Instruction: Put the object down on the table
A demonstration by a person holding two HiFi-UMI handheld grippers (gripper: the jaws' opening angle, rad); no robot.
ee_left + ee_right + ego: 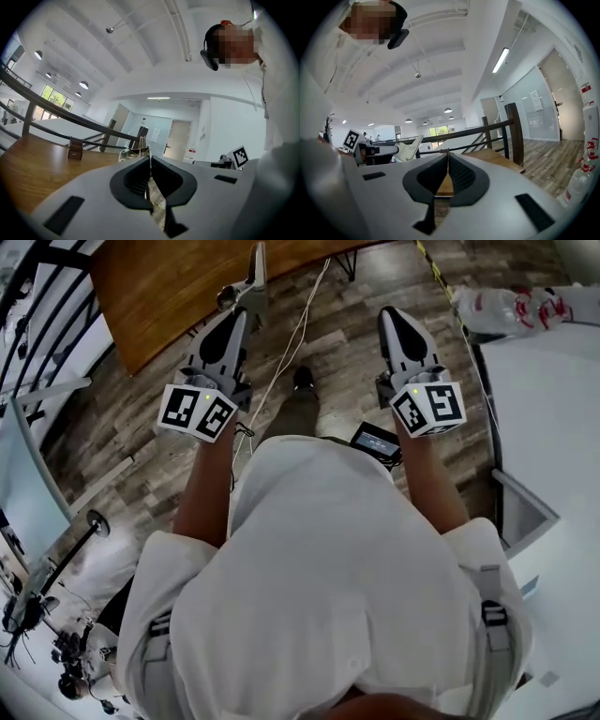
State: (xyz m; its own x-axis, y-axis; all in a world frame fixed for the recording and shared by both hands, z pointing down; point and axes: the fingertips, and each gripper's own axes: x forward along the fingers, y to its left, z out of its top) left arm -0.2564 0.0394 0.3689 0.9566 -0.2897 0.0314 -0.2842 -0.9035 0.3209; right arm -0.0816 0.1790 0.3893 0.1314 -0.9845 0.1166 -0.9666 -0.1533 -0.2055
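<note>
Table (169,287) front-left, bottles (511,307) front-right

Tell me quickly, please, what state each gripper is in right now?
Left gripper: closed, nothing between its jaws.
Right gripper: closed, nothing between its jaws.

— Which colours do we see across the top of the head view?
— We see an orange-brown wooden table (159,287) at the upper left, and a grey-brown floor (347,324) in a plank pattern.
— And lower down?
— We see the left gripper (254,268) and right gripper (389,317), light grey with black panels, their cubes in black-and-white squares. A white shirt (328,568) fills the lower centre, and a white table (544,409) runs along the right edge.
</note>
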